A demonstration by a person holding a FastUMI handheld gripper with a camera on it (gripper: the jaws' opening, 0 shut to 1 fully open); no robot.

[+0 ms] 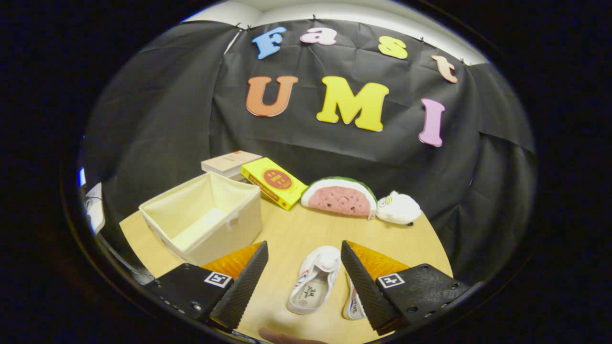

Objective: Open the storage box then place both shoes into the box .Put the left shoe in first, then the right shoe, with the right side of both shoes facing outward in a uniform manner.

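— Where do we stand?

— I see the fabric storage box (203, 217) open and empty on the worktop (296, 229). Neither shoe is in yet.

— And the shoes?

— Both lie right of the box: one white shoe (315, 279) between my fingers, the second shoe (353, 303) beside it, partly hidden. My gripper (303, 274) hangs above, fingers apart, holding nothing.

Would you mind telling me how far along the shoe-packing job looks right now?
Done: the box already stands open, with no shoe seen inside. In hand: the claw is open and holds nothing, hovering over the table with one white shoe between its fingers and the other shoe partly behind one finger. Left: both shoes must go in, left shoe first.
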